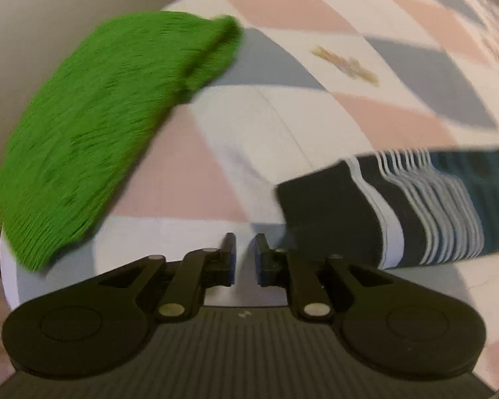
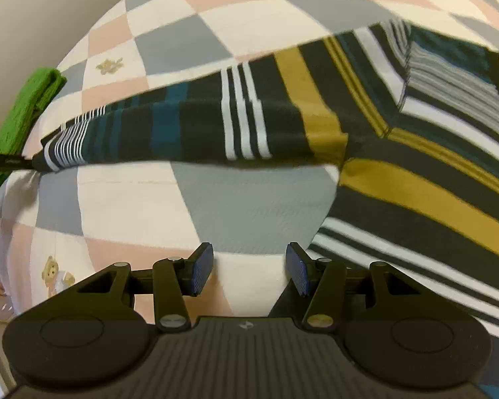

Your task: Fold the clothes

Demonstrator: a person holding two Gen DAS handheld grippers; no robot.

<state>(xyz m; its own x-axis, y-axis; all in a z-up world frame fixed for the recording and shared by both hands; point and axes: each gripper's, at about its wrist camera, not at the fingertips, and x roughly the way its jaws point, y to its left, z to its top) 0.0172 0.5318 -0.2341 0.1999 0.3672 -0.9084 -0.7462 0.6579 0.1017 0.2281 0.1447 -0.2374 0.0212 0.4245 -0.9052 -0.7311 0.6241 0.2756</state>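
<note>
Two garments on the checked bedspread (image 2: 243,206), catalogued as I see them from my end.

Item one: green knit piece (image 1: 93,133), at ten o'clock in the left wrist view, lying doubled over on itself near the bed's edge, well apart from the other garment. It looks set aside as a finished fold, though I can't settle that.

Item two: striped shirt (image 2: 415,153), dark with white, mustard and teal bands. Its body lies flat at three o'clock in the right wrist view, and a long sleeve runs out toward nine o'clock, off the body.

Left gripper (image 1: 245,256): jaws drawn nearly together with a narrow gap, nothing between them, just beside the sleeve's end at two o'clock.

Right gripper (image 2: 249,267): jaws spread wide, empty, over bare bedspread beside the shirt's hem. I judge it open to take cloth.
</note>
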